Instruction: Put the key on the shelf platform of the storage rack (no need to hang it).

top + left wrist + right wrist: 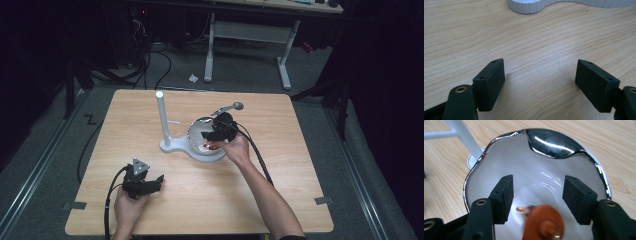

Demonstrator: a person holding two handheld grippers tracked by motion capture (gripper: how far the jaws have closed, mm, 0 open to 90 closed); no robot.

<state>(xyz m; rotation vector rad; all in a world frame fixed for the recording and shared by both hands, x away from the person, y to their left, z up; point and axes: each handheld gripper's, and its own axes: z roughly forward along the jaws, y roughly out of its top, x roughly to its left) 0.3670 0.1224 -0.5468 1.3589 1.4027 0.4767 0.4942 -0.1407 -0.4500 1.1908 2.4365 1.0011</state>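
A shiny metal bowl (196, 131) (506, 157) sits on the round end of a white stand's base (172, 146), next to the stand's upright post (161, 117) (464, 135). My right gripper (209, 136) (537, 182) reaches into the bowl from the right, jaws apart and nothing pressed between the pads. A blurred orange-brown round object (544, 222) (214, 146) lies low in the bowl, just below those jaws. My left gripper (159, 181) (540, 67) rests open on the bare wood near the table's front left, with the stand's white base (529, 6) ahead of it.
A grey metal utensil (227, 108) with a round end lies on the table just behind the bowl. The wooden table (280, 170) has bare wood on its right half and along its front. Cables and another desk's white legs (285, 65) are on the floor beyond.
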